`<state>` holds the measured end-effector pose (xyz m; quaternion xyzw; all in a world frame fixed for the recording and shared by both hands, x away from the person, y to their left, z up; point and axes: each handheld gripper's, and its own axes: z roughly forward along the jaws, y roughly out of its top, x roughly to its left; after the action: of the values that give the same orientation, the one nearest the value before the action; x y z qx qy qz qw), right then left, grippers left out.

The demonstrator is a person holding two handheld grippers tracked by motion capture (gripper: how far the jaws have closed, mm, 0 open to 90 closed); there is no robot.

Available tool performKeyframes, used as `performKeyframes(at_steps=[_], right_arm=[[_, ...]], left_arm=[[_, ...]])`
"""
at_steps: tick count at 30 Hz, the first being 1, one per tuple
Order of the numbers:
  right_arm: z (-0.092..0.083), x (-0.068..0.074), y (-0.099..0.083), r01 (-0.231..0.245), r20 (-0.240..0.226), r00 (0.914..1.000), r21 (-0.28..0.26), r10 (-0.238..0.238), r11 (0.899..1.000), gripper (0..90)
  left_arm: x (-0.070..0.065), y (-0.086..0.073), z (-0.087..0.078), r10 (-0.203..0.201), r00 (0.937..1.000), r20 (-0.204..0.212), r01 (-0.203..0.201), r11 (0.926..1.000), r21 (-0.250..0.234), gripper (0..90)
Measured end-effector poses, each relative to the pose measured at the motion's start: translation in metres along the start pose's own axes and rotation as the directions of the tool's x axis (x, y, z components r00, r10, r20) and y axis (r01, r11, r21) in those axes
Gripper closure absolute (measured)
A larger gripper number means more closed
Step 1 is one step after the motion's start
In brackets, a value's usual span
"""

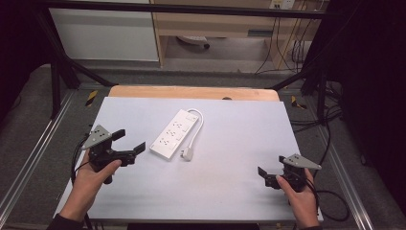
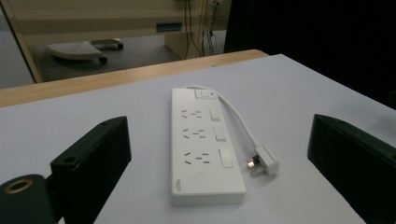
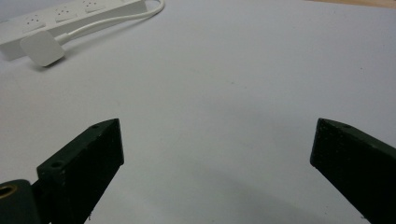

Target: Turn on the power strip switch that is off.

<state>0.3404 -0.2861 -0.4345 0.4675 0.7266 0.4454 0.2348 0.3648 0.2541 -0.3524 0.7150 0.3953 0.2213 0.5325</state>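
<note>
Both tongs, the left gripper (image 1: 128, 140) and right gripper (image 1: 268, 175), stand wide and empty at the table's near corners, and we judge nothing begun: the white three-socket plastic power strip (image 1: 173, 133) lies mid-table, its plug (image 1: 187, 153) loose alongside

- A power strip (image 1: 174, 133) lies on the table (image 1: 230, 158), left of centre.
- Its plug (image 1: 187, 153) rests just right of its near end.
- The left tool (image 1: 129, 142) sits near the strip's left; the right tool (image 1: 268, 173) is well apart, near the right edge.
</note>
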Motion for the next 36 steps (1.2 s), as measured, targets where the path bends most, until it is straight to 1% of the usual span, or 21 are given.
performKeyframes(at_steps=[7, 14, 15, 24, 26, 30, 36], right_arm=[[-0.001, -0.001, 0.000, 0.001, 0.001, 1.0000, -0.001, -0.001, 1.000, 3.0], [-0.001, -0.001, 0.000, 0.001, 0.002, 1.0000, 0.000, -0.001, 1.000, 3.0], [-0.001, -0.001, 0.000, 0.001, 0.002, 1.0000, 0.000, -0.001, 1.000, 3.0], [-0.001, -0.001, 0.000, -0.002, 0.003, 1.0000, -0.004, 0.002, 1.000, 3.1], [-0.001, -0.001, 0.000, -0.001, 0.004, 1.0000, -0.005, 0.001, 1.000, 3.1], [-0.001, -0.002, 0.000, -0.001, 0.004, 1.0000, -0.004, 0.001, 1.000, 3.1], [-0.002, -0.002, 0.000, -0.007, 0.005, 1.0000, -0.005, 0.007, 1.000, 3.1]], left_arm=[[-0.003, 0.000, 0.008, -0.009, 0.9999, 0.013, 0.009, 0.9999, 0.008, 6.2], [-0.006, 0.004, 0.016, 0.007, 0.9999, 0.007, -0.007, 0.9999, 0.007, 6.7], [-0.006, 0.004, 0.018, 0.002, 0.9999, 0.013, -0.003, 1.0000, 0.007, 7.0], [-0.010, 0.006, 0.028, 0.004, 0.9998, 0.021, -0.005, 0.9999, 0.016, 8.2], [-0.010, 0.006, 0.029, 0.006, 0.9997, 0.022, -0.006, 0.9998, 0.019, 8.3], [-0.009, 0.007, 0.033, -0.008, 0.9996, 0.026, 0.008, 0.9998, 0.020, 9.3], [-0.008, 0.009, 0.037, -0.005, 0.9997, 0.025, 0.004, 0.9997, 0.026, 9.3]])
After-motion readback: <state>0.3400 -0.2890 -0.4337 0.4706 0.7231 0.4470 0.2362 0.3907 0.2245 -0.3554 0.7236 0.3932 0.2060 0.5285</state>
